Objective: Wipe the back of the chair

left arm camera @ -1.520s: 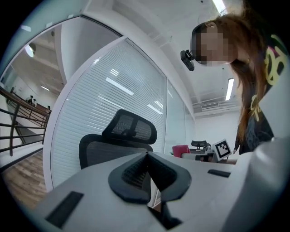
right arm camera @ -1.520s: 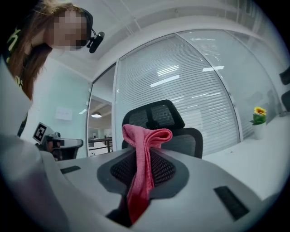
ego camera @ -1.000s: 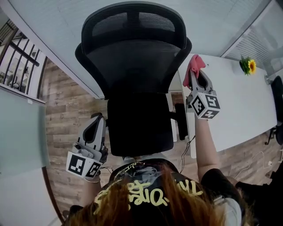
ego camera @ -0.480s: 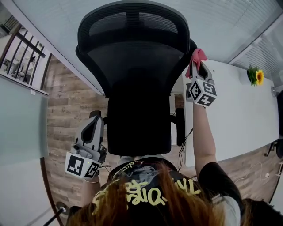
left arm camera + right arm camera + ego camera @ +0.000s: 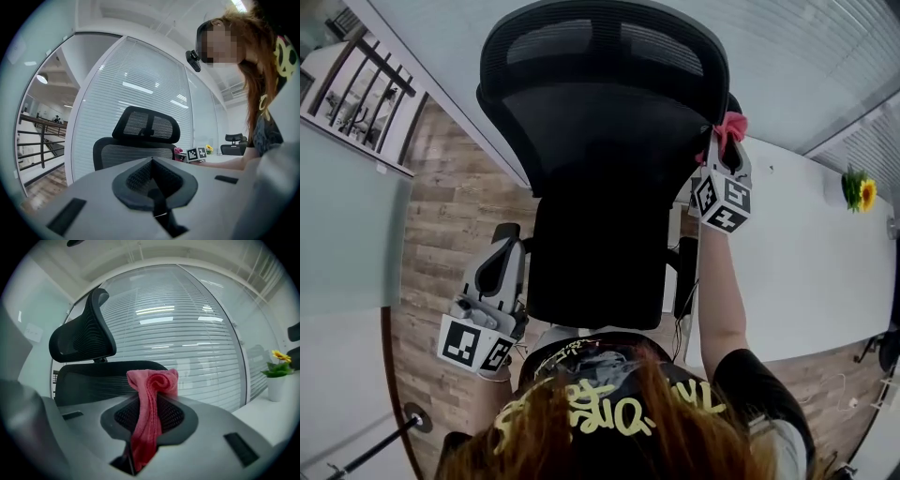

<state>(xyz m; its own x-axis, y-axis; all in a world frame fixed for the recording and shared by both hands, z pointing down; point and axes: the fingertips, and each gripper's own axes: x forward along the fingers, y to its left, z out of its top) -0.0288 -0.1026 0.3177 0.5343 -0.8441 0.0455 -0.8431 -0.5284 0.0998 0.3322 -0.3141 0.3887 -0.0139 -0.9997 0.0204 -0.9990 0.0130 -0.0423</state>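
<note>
Chair back [image 5: 600,141]: black mesh, straight ahead of the person, with the pink cloth [image 5: 732,126] at its right edge.
Handling: the mesh probably yields and the chair may swivel, so light strokes suit; the cloth looks soft and limp, best pressed by its protruding bunch.
Right gripper [image 5: 725,150]: fingers pinching the cloth's fold.
Left gripper [image 5: 500,267]: fingers pressed together, empty, low beside the seat [image 5: 595,272].
Views: only the head view shows the cloth's place on the chair; the right gripper view shows the pinch.
</note>
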